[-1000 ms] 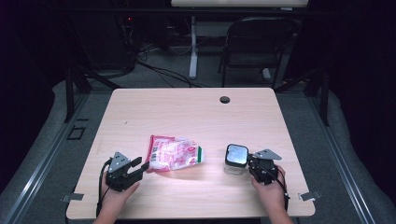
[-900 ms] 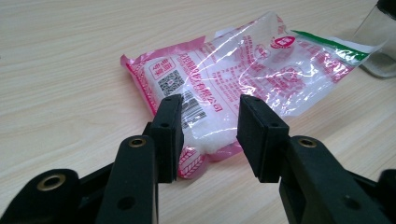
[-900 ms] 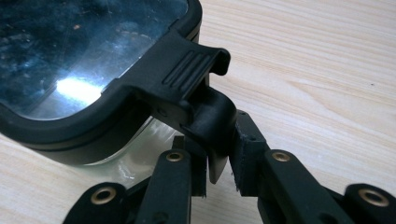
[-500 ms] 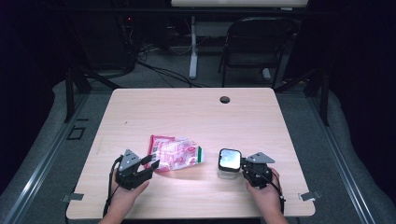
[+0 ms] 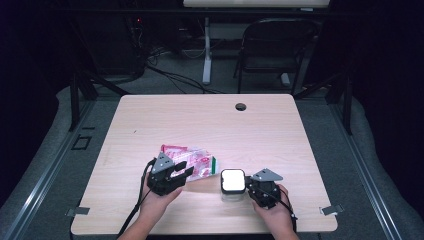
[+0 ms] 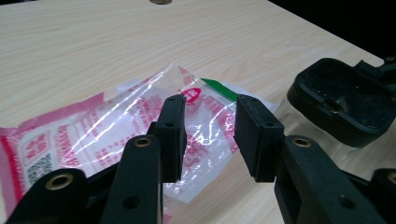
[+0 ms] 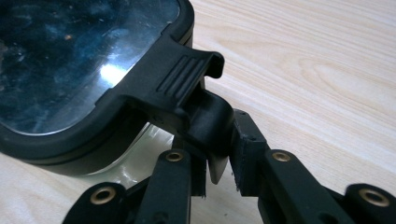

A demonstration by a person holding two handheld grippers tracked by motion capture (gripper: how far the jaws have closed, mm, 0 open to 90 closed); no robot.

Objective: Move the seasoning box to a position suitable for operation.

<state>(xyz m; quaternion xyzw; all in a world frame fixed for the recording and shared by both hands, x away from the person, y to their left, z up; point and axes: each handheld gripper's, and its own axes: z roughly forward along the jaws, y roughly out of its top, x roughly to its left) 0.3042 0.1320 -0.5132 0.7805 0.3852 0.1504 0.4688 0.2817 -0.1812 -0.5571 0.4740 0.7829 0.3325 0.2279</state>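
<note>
On the pale wood worktop point(image 5: 200, 120) a flat clear plastic bag point(image 5: 192, 162) printed in pink and red, with a green strip at one corner, lies left of centre toward the near edge. The left gripper point(image 5: 181, 171), held in the person's left hand point(image 5: 157, 202), sits at the bag's near left end with its jaws parted to a moderate gap; in the left gripper view the left gripper point(image 6: 208, 135) hovers just above the bag point(image 6: 116, 135) with the crinkled film showing between its two black jaws, and nothing is caught between them. Just right of the bag stands a small clear container point(image 5: 233, 182) with a black-framed lid whose top panel glares white under the light in the high view. The right gripper point(image 5: 248, 187), held in the right hand point(image 5: 275, 215), meets the container's right side. In the right gripper view the right gripper point(image 7: 217, 161) has its jaws drawn narrow on the lid latch point(image 7: 205, 116), a black ribbed tab that folds down from the rim of the container point(image 7: 84, 79), so the latch is pinched between them. A dark round hole point(image 5: 241, 106) sits in the worktop near its far edge, well apart from everything else, and a dark folding chair point(image 5: 272, 50) stands on the floor beyond the worktop
</note>
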